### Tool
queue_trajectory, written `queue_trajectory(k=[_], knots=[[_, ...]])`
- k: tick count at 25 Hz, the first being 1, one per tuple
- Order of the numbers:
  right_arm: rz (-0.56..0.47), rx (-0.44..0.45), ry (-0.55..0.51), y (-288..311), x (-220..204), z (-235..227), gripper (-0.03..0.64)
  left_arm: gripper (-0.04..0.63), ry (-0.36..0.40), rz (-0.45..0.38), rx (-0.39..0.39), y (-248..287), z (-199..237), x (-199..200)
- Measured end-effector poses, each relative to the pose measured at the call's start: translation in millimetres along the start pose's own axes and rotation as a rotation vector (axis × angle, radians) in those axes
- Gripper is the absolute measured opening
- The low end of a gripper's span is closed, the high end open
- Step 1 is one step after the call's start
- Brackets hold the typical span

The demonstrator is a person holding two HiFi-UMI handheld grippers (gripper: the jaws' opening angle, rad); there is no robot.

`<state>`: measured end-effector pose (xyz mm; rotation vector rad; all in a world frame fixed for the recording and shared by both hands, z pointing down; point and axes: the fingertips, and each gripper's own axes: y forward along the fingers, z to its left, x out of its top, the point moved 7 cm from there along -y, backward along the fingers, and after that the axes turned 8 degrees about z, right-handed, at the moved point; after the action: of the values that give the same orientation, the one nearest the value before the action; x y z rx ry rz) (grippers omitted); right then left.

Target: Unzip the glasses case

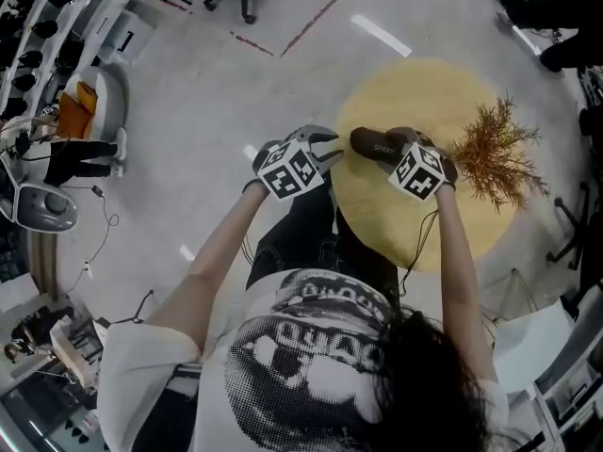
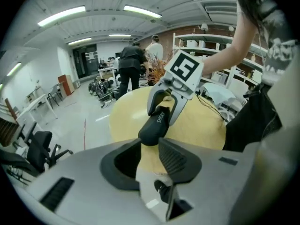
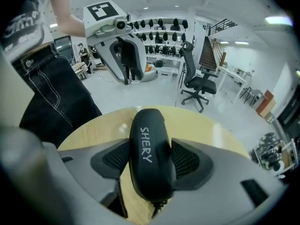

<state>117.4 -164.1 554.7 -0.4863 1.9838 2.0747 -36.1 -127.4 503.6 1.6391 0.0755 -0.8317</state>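
Note:
A black zipped glasses case (image 1: pixel 374 145) printed SHERY lies on the round yellow table (image 1: pixel 415 88), near its left edge. My right gripper (image 1: pixel 399 145) straddles the case's right end; in the right gripper view the case (image 3: pixel 150 144) fills the gap between the ribbed pads (image 3: pixel 190 161), which flank it closely without visibly squeezing it. My left gripper (image 1: pixel 326 152) hangs at the table's left rim, open and holding nothing. In the left gripper view its jaws (image 2: pixel 149 146) point at the case's near end (image 2: pixel 154 125), just short of it.
A dried orange-brown plant (image 1: pixel 495 153) stands on the table to the right of the case. A thin cable (image 1: pixel 421 238) runs over the table's near edge. The person's legs are against the near side. Office chairs (image 3: pixel 199 81) and racks stand farther off on the floor.

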Motion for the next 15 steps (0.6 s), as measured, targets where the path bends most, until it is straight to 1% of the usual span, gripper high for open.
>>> queue_trajectory(k=[5, 7, 12, 15], knots=[[0.022, -0.027, 0.016, -1.1, -0.3, 1.1, 0.276, 0.109, 0.185, 0.09, -0.078, 30.5, 19.4, -5.4], [0.03, -0.042, 0.024, -0.5, -1.6, 1.8, 0.276, 0.109, 0.255, 0.114, -0.105, 42.9, 25.4, -6.4], [0.054, -0.027, 0.047, 1.0, -3.2, 3.1, 0.276, 0.109, 0.424, 0.143, -0.16, 69.2, 33.6, -5.6], [0.071, -0.016, 0.05, 2.2, -0.4, 2.4, 0.276, 0.109, 0.502, 0.155, -0.202, 82.1, 38.5, -3.5]])
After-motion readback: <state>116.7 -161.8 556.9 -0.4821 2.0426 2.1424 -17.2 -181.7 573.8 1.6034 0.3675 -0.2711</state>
